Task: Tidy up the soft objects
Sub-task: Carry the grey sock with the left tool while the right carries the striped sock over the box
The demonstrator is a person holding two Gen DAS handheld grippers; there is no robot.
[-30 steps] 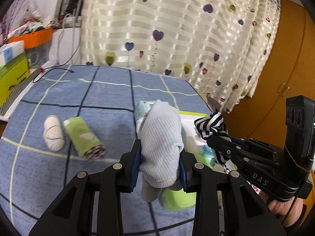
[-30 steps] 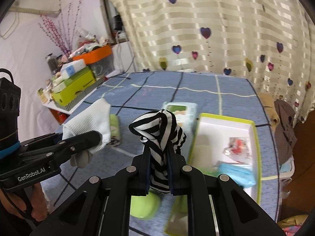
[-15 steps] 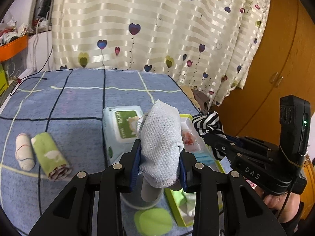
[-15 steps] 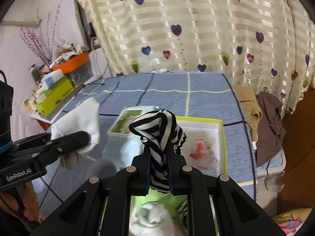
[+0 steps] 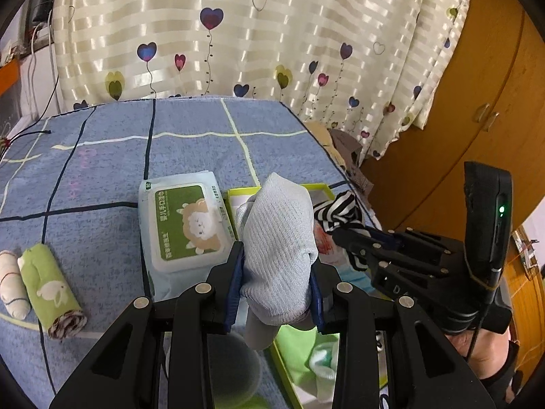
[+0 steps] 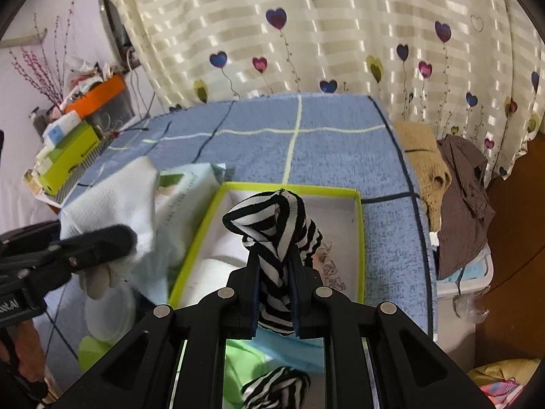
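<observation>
My left gripper [image 5: 276, 272] is shut on a pale grey rolled sock [image 5: 277, 231], held above the bed near the wipes pack. My right gripper [image 6: 275, 266] is shut on a black-and-white striped sock [image 6: 269, 218] and hangs over the green-rimmed white box [image 6: 293, 189]. In the left wrist view the right gripper [image 5: 344, 235] sits just to the right, with the striped sock [image 5: 335, 209] at its tip. In the right wrist view the left gripper [image 6: 112, 238] holds the pale sock [image 6: 115, 197] left of the box. A second striped sock [image 6: 276, 388] and a green cloth [image 6: 242, 364] lie in the box's near end.
A wipes pack [image 5: 185, 221] lies left of the box on the blue checked cover [image 5: 102, 177]. A rolled green cloth [image 5: 51, 286] and a rolled white one [image 5: 10, 283] lie at far left. Brown clothes [image 6: 456, 184] hang off the bed's right edge. A cluttered shelf [image 6: 68, 150] stands left.
Both grippers have travelled rightward across the bed with their socks. The box now lies under the right gripper, and the rolled cloths have slid to the left edge of the left wrist view.
</observation>
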